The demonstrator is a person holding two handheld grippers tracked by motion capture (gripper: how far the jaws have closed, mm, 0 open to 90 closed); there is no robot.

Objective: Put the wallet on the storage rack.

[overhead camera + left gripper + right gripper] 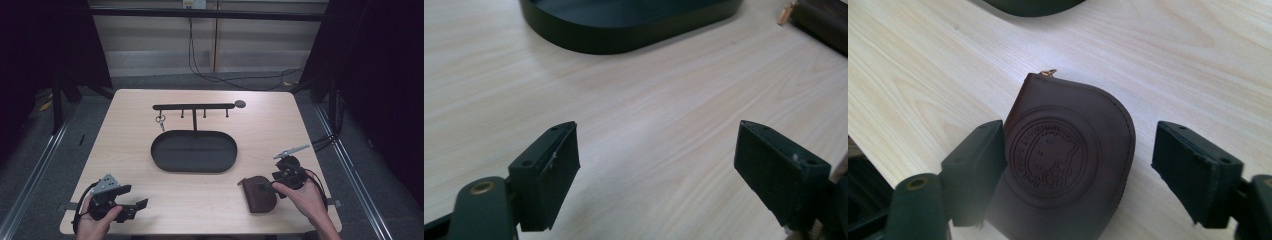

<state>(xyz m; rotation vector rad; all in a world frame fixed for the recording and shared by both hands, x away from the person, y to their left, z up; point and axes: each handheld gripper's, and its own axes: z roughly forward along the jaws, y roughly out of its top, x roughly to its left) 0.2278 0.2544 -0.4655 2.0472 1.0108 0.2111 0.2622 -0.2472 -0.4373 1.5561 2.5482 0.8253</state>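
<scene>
Right gripper low over the brown leather pouch, jaws spread wide on either side of it, one jaw just beside its edge, nothing clamped. Pouch flat on the bench, near the front right corner, short of the black oval tray. Left gripper at front left above bare wood, jaws wide apart, holding nothing.

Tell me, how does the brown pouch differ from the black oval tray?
The brown pouch is small, soft-looking and stamped with a round cartoon emblem; the black tray is far larger, rigid and plain. The pouch lies between the right gripper's open jaws; the tray sits mid-table, apart from both grippers. Both rest on the wooden table.
</scene>
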